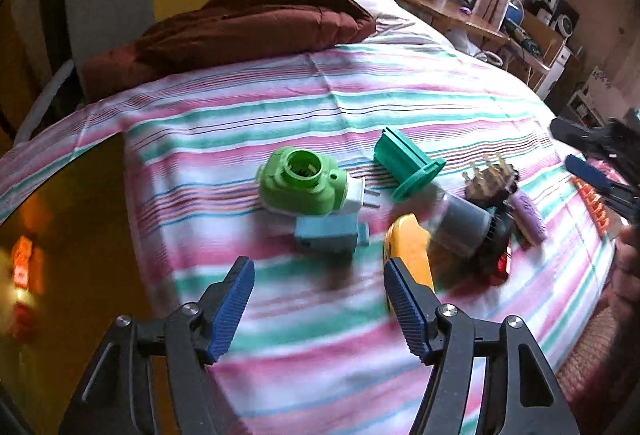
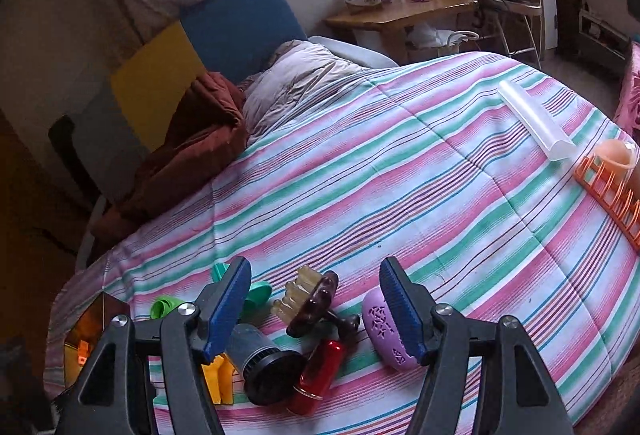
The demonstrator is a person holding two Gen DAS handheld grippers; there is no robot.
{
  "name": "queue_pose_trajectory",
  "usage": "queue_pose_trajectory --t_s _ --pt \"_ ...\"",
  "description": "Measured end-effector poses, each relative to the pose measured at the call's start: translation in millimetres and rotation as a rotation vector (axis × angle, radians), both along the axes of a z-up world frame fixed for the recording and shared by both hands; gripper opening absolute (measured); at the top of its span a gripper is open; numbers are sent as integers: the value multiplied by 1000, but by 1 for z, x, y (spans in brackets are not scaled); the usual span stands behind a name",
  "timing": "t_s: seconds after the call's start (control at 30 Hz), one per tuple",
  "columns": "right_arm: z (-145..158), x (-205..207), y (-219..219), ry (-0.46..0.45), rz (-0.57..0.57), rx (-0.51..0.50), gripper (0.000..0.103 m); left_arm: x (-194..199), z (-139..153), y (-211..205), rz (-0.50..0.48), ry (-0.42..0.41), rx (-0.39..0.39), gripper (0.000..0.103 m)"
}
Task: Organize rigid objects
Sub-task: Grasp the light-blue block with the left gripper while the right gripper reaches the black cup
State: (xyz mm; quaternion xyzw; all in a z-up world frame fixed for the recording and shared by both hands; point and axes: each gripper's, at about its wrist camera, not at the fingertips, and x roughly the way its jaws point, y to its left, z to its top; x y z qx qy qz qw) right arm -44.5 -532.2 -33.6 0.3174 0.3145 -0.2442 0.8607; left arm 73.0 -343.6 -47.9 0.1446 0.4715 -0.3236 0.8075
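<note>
Left gripper [image 1: 319, 309]: jaws wide apart, nothing between the pads, above the striped bedcover [image 1: 360, 107].
Yellow piece [image 1: 408, 247]: just beyond the right fingertip, at about 1 o'clock.
Green camera toy [image 1: 302, 187]: at 12 o'clock, resting on a light blue block [image 1: 326, 239].
Teal spool [image 1: 408, 165]: at 1 o'clock, lying on its side.
Right gripper [image 2: 315, 309]: jaws wide apart, holding nothing.
Brown comb [image 2: 310, 301], red cylinder [image 2: 318, 375]: between its fingers, on the cover.
Purple case [image 2: 384, 331]: beside the right finger.
Orange rack [image 2: 608, 191]: at 3 o'clock, well apart.
</note>
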Motion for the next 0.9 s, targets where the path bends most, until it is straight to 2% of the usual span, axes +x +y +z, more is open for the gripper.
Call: queue_pose_trajectory --t_s 0.13,0.27,0.3,0.33,0.4,0.53,0.6,0.67,0.8,0.9 --pt "1 -2 -5 -22 -6 21 68 14 -17 -17 -1 11 32 74" --pt "2 -3 -5 -39 -4 28 68 28 -26 -28 9 43 9 73" --pt "3 -3 -5 -45 3 26 68 30 -29 -30 11 54 8 65" --pt "3 -2 -4 -52 15 25 68 32 -32 -30 9 78 -1 51" --pt "5 1 0 -63 50 22 68 34 -33 -28 11 103 -22 50" --pt "5 17 19 -60 193 13 66 22 -25 -18 -7 86 -49 50" --pt "2 30 35 -22 287 -9 64 14 -17 -9 -8 84 -77 50" --pt "-6 45 52 57 368 -56 63 2 -6 -1 -23 53 -97 50" --pt "-22 60 71 180 439 -132 55 -17 12 15 -43 24 -127 50" --pt "-34 65 77 233 470 -142 55 -33 25 31 -62 -9 -147 50"
